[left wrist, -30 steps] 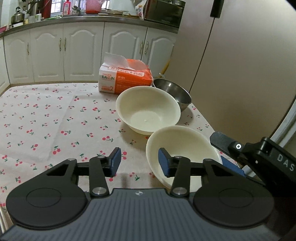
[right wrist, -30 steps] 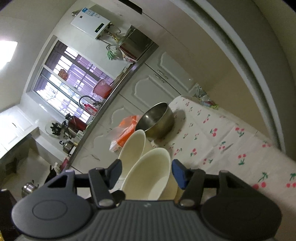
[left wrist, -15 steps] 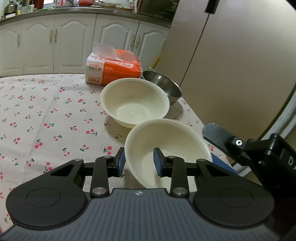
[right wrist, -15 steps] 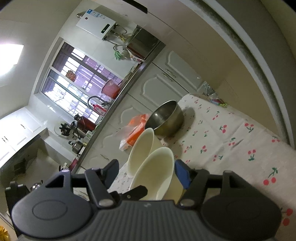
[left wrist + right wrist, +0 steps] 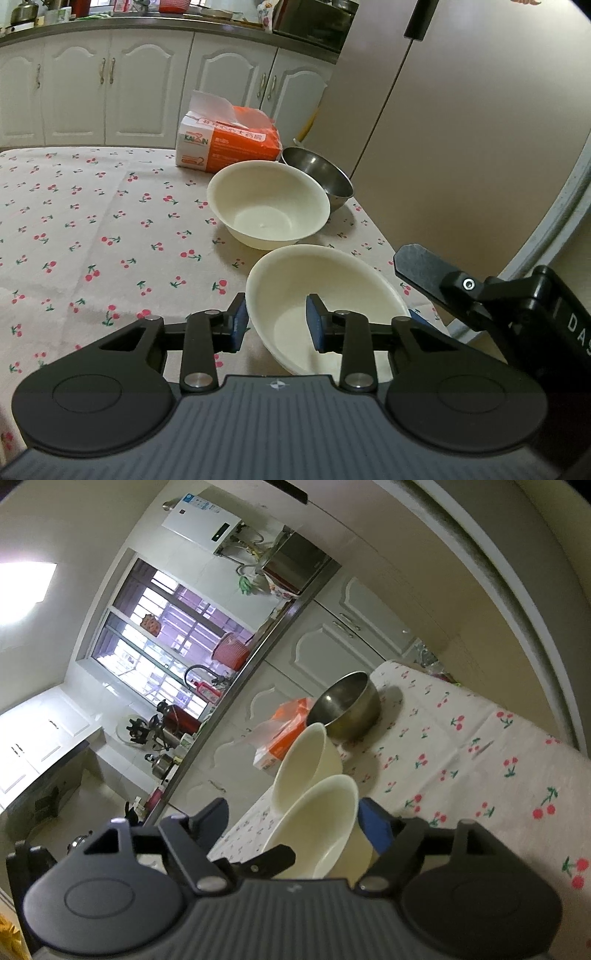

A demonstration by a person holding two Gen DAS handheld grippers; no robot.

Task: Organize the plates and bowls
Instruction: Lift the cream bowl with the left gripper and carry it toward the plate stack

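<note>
The near cream bowl [image 5: 328, 306], tilted near the surface's right edge, is pinched by its stiff, likely slippery rim in the left gripper [image 5: 275, 325] fingers, the right gripper [image 5: 295, 819] fingers having just been opened around it.

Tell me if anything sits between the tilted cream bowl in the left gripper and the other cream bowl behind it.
Nothing visible: only bare cherry-print tablecloth separates the tilted cream bowl from the other cream bowl.

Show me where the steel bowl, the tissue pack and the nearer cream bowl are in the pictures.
steel bowl [image 5: 325, 173]: left wrist view, on its inner wall.
tissue pack [image 5: 236, 149]: left wrist view, on its orange front face.
nearer cream bowl [image 5: 332, 280]: left wrist view, on its inner wall.
</note>
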